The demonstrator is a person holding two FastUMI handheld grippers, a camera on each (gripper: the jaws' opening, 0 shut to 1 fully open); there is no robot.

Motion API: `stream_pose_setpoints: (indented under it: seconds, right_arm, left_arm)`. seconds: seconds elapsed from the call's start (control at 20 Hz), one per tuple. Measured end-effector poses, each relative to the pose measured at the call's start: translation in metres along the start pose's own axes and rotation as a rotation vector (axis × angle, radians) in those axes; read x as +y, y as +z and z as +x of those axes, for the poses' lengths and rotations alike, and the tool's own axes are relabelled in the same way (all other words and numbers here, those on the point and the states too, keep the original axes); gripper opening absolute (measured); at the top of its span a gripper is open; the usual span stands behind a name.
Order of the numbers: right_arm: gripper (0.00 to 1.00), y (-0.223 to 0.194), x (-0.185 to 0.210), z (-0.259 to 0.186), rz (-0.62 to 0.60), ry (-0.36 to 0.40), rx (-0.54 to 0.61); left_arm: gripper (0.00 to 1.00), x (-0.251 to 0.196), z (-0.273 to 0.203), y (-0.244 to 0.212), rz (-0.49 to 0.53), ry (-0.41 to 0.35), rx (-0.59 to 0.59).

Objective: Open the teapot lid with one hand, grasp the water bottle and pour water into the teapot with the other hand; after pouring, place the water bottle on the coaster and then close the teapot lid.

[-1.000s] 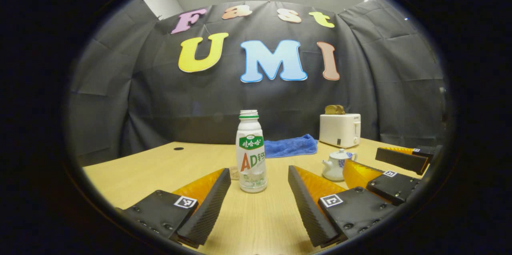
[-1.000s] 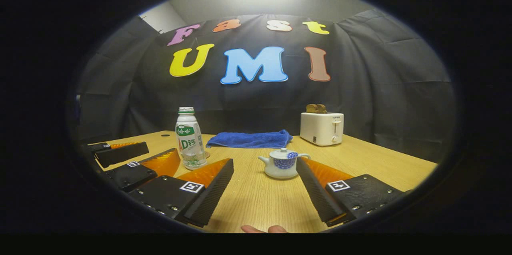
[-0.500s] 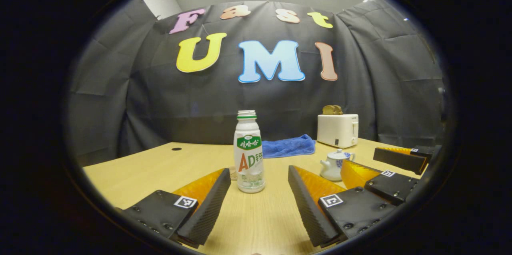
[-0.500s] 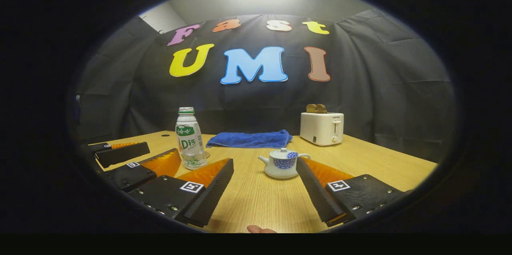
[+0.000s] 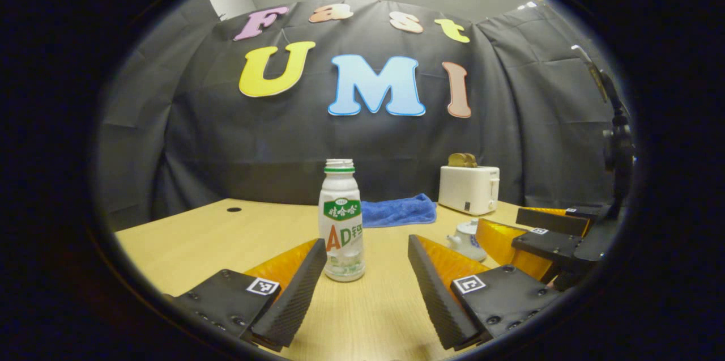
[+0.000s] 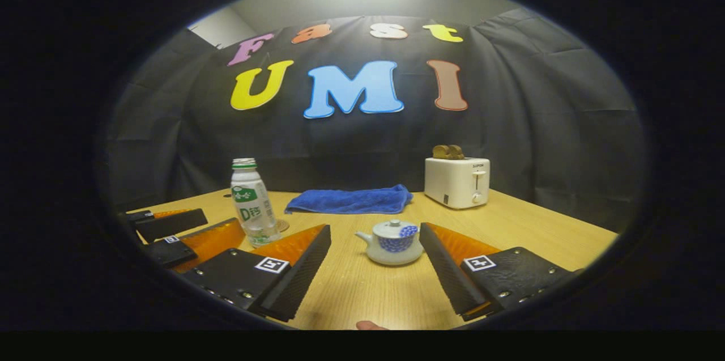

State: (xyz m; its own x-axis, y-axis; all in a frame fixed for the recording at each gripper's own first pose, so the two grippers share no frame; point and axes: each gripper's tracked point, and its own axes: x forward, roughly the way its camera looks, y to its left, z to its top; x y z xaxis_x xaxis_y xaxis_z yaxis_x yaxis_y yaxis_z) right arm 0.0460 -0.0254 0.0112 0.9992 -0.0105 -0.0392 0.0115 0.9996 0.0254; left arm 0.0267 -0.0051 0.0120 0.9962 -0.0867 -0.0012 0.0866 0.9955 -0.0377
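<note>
A white water bottle (image 5: 341, 225) with a green label stands upright on the wooden table (image 5: 226, 236), just ahead of my left gripper (image 5: 367, 253), which is open and nearer its left finger. In the right gripper view the bottle (image 6: 252, 205) stands at the left, with a brown coaster (image 6: 281, 225) peeking out behind its base. The small white and blue teapot (image 6: 391, 242), lid on, sits just beyond my open right gripper (image 6: 375, 253), between the lines of its fingers. The teapot (image 5: 464, 238) is partly hidden behind the right gripper (image 5: 544, 239) in the left gripper view.
A blue towel (image 6: 348, 201) lies folded at the back of the table. A white toaster (image 6: 457, 182) with bread in it stands at the back right. The left gripper (image 6: 170, 233) sits low at the left. A person's fingertip (image 6: 371, 325) shows at the bottom edge.
Both grippers have crept forward. The bottle now sits closer to the left gripper's left finger, and the teapot sits nearer, between the right gripper's fingers. Both grippers stayed open.
</note>
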Motion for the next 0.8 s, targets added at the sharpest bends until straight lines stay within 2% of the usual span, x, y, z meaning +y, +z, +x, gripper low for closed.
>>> stream_pose_setpoints:
  seconds: [0.15,0.4,0.5,0.55,0.6,0.65,0.7,0.75,0.8]
  right_arm:
    - [0.96,0.001,-0.009,0.023,-0.022,-0.019,0.026]
    - [0.96,-0.004,-0.013,0.060,0.004,-0.019,0.092]
    - [0.89,-0.011,-0.013,0.072,0.017,-0.017,0.126]
    - [0.88,-0.013,-0.015,0.076,0.003,-0.022,0.130]
    - [0.82,-0.013,-0.015,0.078,-0.002,-0.017,0.136]
    - [0.71,-0.018,-0.016,0.083,-0.006,-0.024,0.146]
    - [0.51,-0.018,-0.019,0.083,-0.005,-0.029,0.146]
    - [0.37,-0.019,-0.017,0.084,-0.011,-0.029,0.149]
    - [0.37,-0.019,-0.016,0.082,-0.024,-0.027,0.151]
  left_arm:
    - [1.00,0.015,0.009,0.012,0.025,0.027,-0.007]
    - [1.00,0.037,0.017,0.013,-0.012,0.054,0.000]
    - [0.99,0.048,0.021,0.009,-0.001,0.075,0.016]
    - [0.99,0.052,0.022,0.008,0.004,0.082,0.021]
    - [0.99,0.055,0.024,0.007,0.002,0.085,0.025]
    - [0.99,0.056,0.025,0.007,-0.004,0.084,0.025]
    - [1.00,0.057,0.026,0.007,-0.011,0.083,0.025]
    - [1.00,0.058,0.026,0.007,-0.015,0.083,0.025]
    - [1.00,0.058,0.028,0.006,-0.014,0.087,0.026]
